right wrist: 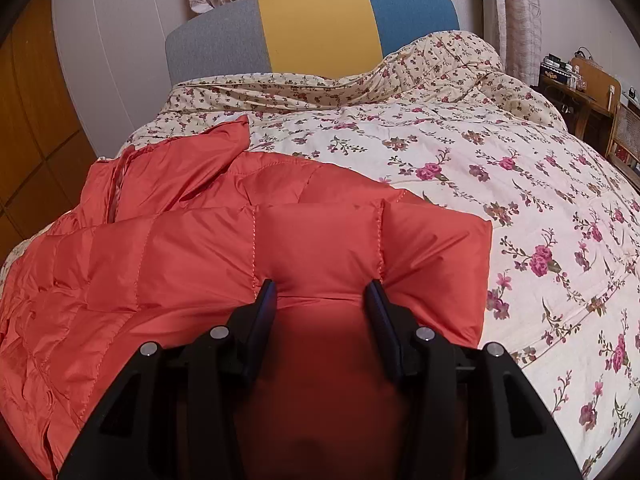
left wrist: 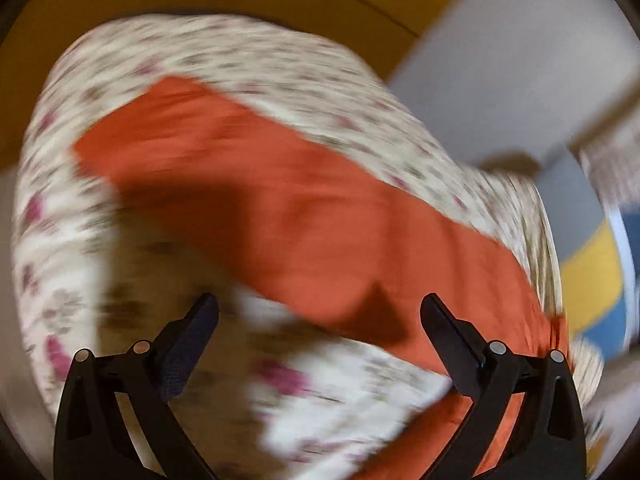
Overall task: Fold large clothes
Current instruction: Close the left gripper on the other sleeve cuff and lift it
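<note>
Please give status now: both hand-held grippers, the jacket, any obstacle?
Right hand-held gripper shut on orange puffer jacket. Left hand-held gripper open, empty, above floral quilt. No obstacle seen.

Orange quilted puffer jacket [right wrist: 224, 264] sprawls across the floral bedspread, lower left of the bed, puffy panels stitched in squares. One padded section bulges up front and centre; a crumpled part, possibly a sleeve, trails toward the headboard end.

Two claw-mounted views angled down, close over one orange jacket [right wrist: 200, 248] and bed [right wrist: 480, 168].
</note>
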`<state>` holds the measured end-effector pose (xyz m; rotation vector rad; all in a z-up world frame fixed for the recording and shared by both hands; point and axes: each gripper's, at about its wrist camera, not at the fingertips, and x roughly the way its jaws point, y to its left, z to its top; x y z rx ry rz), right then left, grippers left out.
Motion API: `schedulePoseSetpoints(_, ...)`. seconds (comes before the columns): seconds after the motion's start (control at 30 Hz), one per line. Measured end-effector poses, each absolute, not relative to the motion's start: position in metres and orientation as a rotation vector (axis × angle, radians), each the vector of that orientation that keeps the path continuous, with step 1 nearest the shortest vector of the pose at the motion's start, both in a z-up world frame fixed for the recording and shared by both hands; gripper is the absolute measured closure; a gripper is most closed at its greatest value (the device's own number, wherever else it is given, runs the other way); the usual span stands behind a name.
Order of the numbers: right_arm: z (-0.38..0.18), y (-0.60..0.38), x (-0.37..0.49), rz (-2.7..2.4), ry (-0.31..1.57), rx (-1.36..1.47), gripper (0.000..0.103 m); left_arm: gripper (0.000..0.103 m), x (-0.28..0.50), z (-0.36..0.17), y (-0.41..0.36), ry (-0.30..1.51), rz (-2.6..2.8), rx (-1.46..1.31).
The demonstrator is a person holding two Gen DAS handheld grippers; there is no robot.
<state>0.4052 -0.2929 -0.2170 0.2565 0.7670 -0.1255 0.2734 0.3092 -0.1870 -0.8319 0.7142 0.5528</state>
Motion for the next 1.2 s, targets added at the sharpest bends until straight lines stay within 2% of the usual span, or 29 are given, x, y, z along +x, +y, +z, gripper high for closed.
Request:
schedulePoseSetpoints(0.27,-0.217,-0.293,0.405,-0.125,0.767,0.258,0.056,0.005,0.258,-0.193,0.350,0.551,0.525,-0.969)
schedulePoseSetpoints(0.47,-0.217,-0.293,0.405,-0.126,0.768,0.255,0.056,0.008,0.278,-0.193,0.376,0.527,0.609,-0.976)
schedulePoseSetpoints(0.5,-0.217,-0.292,0.405,-0.126,0.767,0.255,0.056,0.013,0.282,-0.192,0.378,0.532,0.622,-0.959)
schedulePoseSetpoints(0.53,-0.217,-0.293,0.405,-0.126,0.767,0.255,0.056,0.027,0.286,-0.191,0.381,0.547,0.649,-0.933)
schedulePoseSetpoints(0.6,-0.217,-0.293,0.405,-0.127,0.768,0.253,0.056,0.049,0.290,-0.193,0.387,0.586,0.705,-0.891)
schedulePoseSetpoints(0.8,-0.217,-0.292,0.406,-0.128,0.768,0.252,0.056,0.074,0.283,-0.181,0.371,0.539,0.752,-0.767)
schedulePoseSetpoints(1.2,-0.217,-0.292,0.406,-0.128,0.767,0.254,0.055,0.075,0.302,-0.109,0.272,0.372,0.613,-0.428)
